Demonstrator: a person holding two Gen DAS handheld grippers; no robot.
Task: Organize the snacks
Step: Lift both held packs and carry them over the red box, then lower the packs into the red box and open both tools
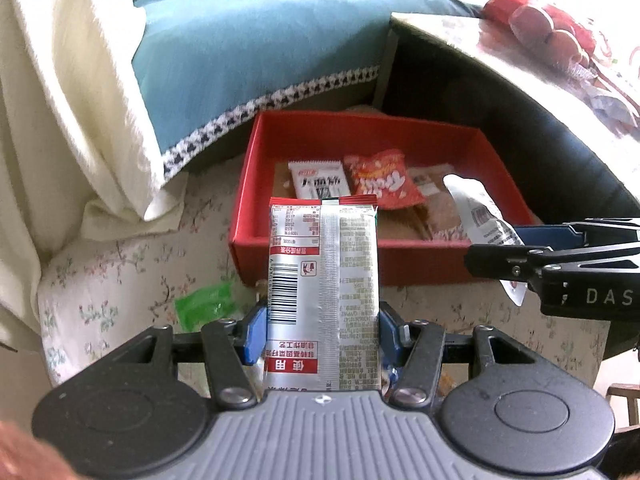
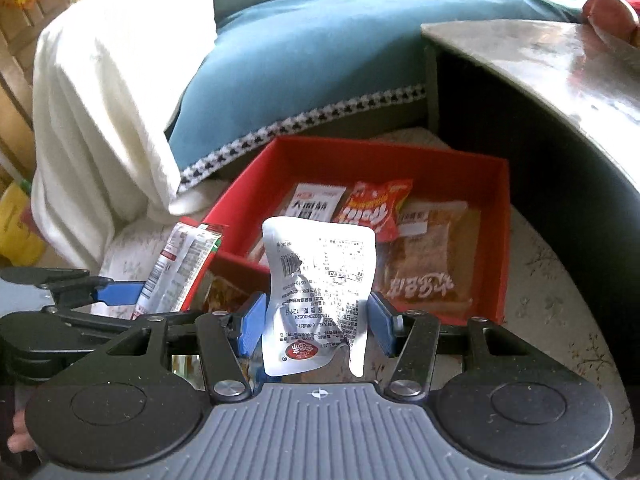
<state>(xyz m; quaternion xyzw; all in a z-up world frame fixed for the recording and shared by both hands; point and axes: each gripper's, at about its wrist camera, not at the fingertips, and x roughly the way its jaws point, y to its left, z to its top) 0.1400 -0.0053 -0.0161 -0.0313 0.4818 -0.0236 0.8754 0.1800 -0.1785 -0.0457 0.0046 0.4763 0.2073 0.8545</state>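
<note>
Snacks are in both grippers above the near edge of a red box [image 1: 496, 160] that sits on a floral cloth [image 1: 120, 264]. The left gripper [image 1: 322, 328] points steeply down, its blue pads clamped on the sides of a silver packet [image 1: 324, 280] with red ends, a barcode and Chinese print facing up. The right gripper [image 2: 316, 320], tilted down likewise, pinches a crumpled white pouch [image 2: 320, 280] bearing a barcode and a red round logo. Inside the box lie a white sachet [image 1: 318, 180] with black characters, a red-orange bag [image 1: 380, 180] and a clear-wrapped brown pastry [image 2: 432, 264] with white script. "DAS" shows on the right gripper's body. A green wrapper [image 1: 206, 304] lies on the cloth near the box's left corner.
</note>
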